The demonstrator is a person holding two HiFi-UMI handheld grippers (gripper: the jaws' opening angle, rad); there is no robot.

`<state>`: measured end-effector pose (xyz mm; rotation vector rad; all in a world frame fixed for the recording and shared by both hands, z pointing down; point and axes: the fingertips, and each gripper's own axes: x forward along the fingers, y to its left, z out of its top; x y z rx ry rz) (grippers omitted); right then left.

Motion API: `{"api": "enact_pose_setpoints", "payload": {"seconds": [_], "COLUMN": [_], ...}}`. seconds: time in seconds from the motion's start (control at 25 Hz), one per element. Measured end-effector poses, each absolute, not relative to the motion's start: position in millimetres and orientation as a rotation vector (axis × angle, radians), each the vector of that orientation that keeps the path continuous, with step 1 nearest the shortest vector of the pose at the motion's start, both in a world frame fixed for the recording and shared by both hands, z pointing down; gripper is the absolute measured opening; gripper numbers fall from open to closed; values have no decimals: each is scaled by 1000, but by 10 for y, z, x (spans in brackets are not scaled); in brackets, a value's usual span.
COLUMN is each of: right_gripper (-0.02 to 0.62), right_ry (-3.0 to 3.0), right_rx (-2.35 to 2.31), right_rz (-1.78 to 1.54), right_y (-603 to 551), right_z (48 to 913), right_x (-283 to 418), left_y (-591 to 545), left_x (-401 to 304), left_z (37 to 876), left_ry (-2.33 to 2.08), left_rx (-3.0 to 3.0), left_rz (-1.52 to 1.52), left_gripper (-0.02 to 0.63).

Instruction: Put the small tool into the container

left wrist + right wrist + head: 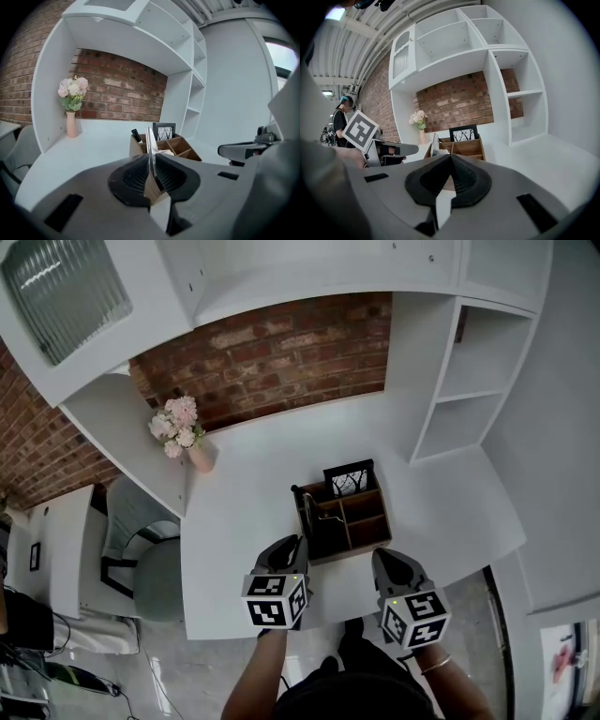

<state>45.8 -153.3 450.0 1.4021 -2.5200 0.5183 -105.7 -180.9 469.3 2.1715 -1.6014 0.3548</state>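
Between the clamped jaws of the left tool [151, 163] stands the small implement [150, 143]. It is a thin, flat, silvery blade, upright and seen edge-on, with a pale wooden part at its base. It is held above the white surface [234, 521], just in front of the left side of the wooden container [367, 549]. Nearby, the right tool [450, 158] is closed and holds nothing.
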Motion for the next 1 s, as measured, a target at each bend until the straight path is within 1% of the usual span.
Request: {"api": "enact_pose_setpoints", "payload": {"seconds": [0.44,1.0], "right_gripper": [3,3], "right_ry": [-2548,-2574], "right_rx": [1422,1427], "right_rz": [481,453], "right_y": [-1285,-1102], "right_z": [4359,4281], "right_x": [430,443], "left_y": [-1273,-966], "left_x": [-1118,-1115], "left_z": [4594,4548], "left_ry": [-1621,-1607], "left_rx": [2197,2218], "left_rz": [320,299], "left_gripper": [11,9]}}
